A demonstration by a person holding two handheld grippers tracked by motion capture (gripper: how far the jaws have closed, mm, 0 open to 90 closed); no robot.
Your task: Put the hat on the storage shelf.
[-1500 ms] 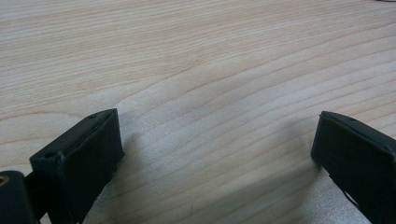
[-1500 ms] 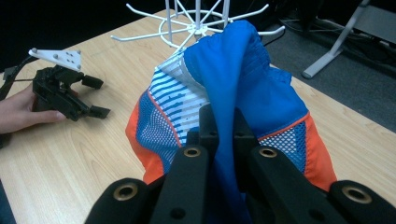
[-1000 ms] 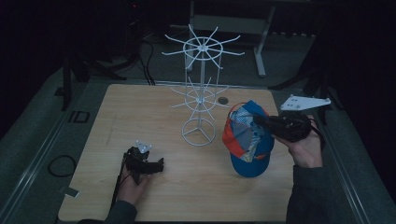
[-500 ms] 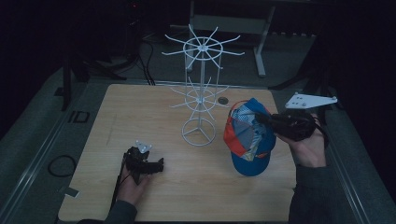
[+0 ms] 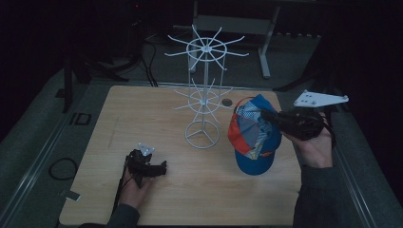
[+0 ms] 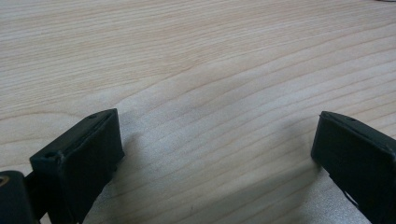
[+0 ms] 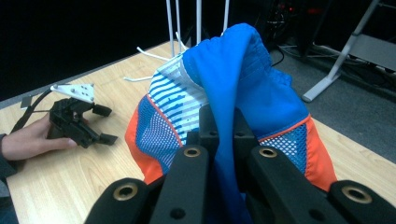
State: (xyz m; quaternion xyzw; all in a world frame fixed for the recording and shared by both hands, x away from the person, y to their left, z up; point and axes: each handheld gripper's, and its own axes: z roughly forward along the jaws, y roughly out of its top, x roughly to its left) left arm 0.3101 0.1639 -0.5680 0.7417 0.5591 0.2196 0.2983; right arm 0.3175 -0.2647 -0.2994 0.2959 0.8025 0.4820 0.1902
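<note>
Holding cap (image 5: 254,135) in my right gripper (image 5: 266,115), jaws clamped on fold of blue fabric near crown; brim hangs down toward table (image 5: 157,104). Cap sits just right of white wire rack (image 5: 203,95), raised off wood. Rack's lower spokes lie left of cap and slightly beyond, so next move is likely leftward carry. My left gripper (image 5: 161,166) rests near front-left, jaws apart, empty, well apart from cap; right hand nearer rack.
</note>
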